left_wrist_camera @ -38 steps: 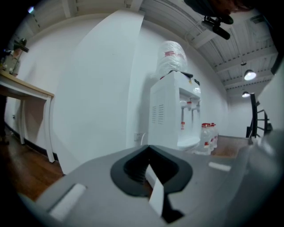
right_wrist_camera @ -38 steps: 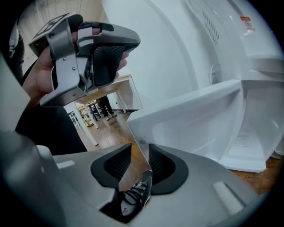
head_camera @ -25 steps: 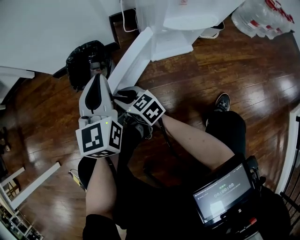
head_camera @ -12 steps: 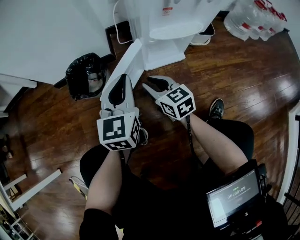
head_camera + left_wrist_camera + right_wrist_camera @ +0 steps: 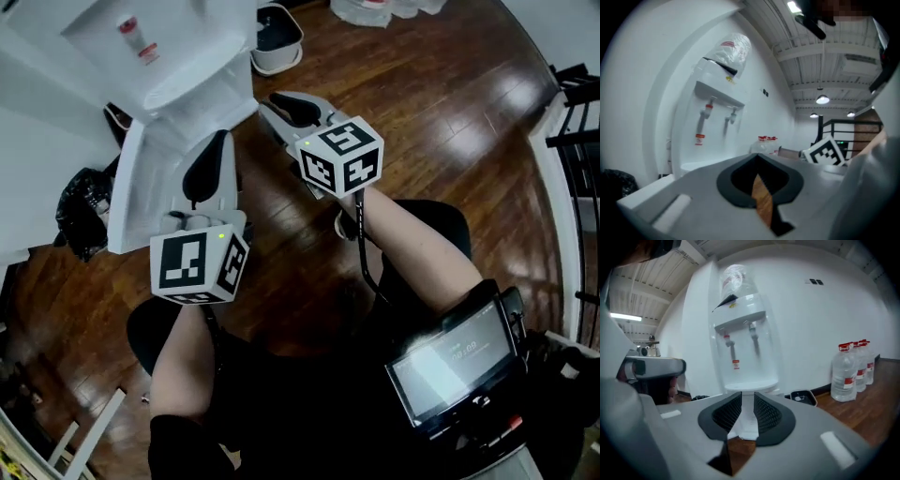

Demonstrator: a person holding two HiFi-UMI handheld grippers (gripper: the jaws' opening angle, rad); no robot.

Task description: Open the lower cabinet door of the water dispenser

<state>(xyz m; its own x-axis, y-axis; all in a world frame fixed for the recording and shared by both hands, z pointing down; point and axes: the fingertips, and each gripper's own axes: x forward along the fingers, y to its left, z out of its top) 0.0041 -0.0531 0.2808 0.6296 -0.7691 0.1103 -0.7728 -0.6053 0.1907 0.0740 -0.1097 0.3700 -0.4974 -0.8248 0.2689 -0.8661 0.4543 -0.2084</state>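
Observation:
The white water dispenser (image 5: 159, 56) stands at the upper left of the head view. Its lower cabinet door (image 5: 127, 202) hangs swung open toward me. My left gripper (image 5: 223, 136) hovers just right of the open door, touching nothing, its dark pads together at the tips. My right gripper (image 5: 272, 97) is in the air in front of the dispenser's base. Its jaws are closing, with a narrow gap and nothing between them. Over the parted pads (image 5: 766, 416) of the right gripper (image 5: 746, 397) the dispenser (image 5: 745, 343) stands some way off. The left gripper (image 5: 757, 157) sees the dispenser (image 5: 717, 112) side-on.
A black rubbish bag (image 5: 80, 211) sits left of the door. A small white tray (image 5: 278, 33) lies right of the dispenser, with water bottles (image 5: 851, 371) by the wall. A black railing (image 5: 572, 103) stands at the right. A screen (image 5: 450, 370) hangs at the person's waist.
Both grippers have lifted and swung away from the floor beside the open door toward the dispenser's front. The head view has turned, putting the dispenser at the upper left.

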